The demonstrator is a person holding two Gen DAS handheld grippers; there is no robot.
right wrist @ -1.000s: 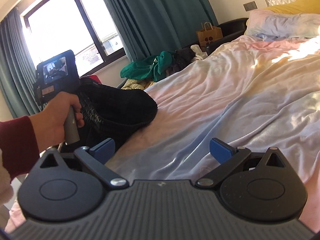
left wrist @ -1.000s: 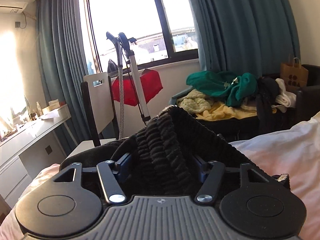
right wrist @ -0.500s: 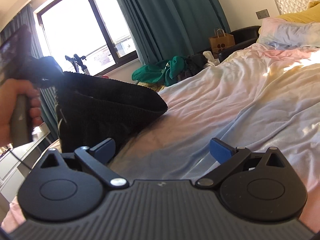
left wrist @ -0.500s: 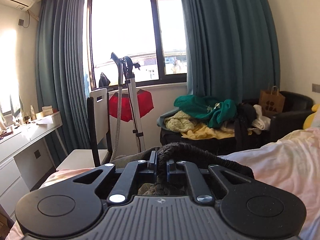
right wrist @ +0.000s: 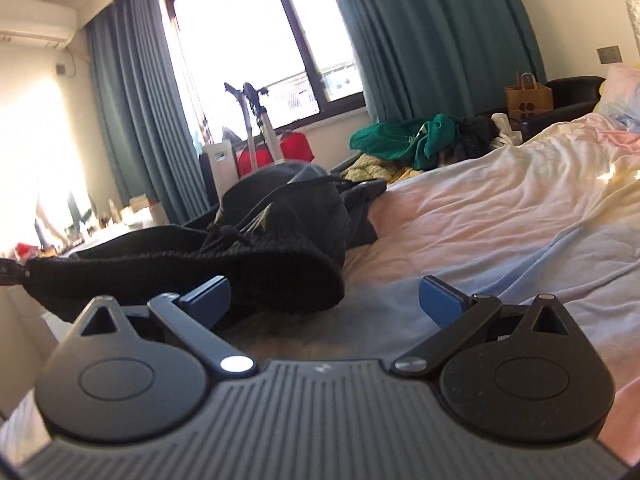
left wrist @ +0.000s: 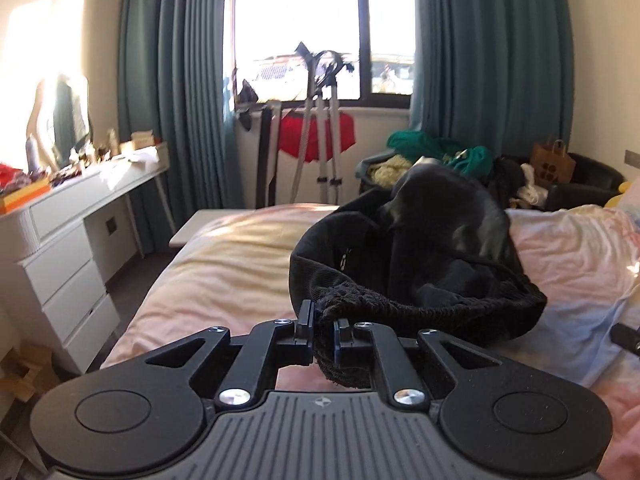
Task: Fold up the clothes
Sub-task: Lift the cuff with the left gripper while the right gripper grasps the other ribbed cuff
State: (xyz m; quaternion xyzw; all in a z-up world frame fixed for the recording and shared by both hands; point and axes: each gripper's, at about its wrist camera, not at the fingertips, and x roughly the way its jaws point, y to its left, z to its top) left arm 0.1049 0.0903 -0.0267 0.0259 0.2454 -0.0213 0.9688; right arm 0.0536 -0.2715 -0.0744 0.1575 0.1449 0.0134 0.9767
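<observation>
The left tool (left wrist: pixel 323 330) pinches the ribbed hem of a black garment (left wrist: pixel 416 256) slumped on the bed (left wrist: pixel 224 256); soft, floppy. The right tool (right wrist: pixel 325 298) gapes empty beside the hem, the next place to grab.

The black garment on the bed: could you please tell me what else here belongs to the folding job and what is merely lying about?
Job:
- black garment
- left tongs, shut on its ribbed edge
- right tongs, open
- bed

Lying about:
- clothes pile
- paper bag
- dresser

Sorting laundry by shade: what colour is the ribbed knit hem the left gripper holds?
Black, clearest in the left wrist view.
</observation>
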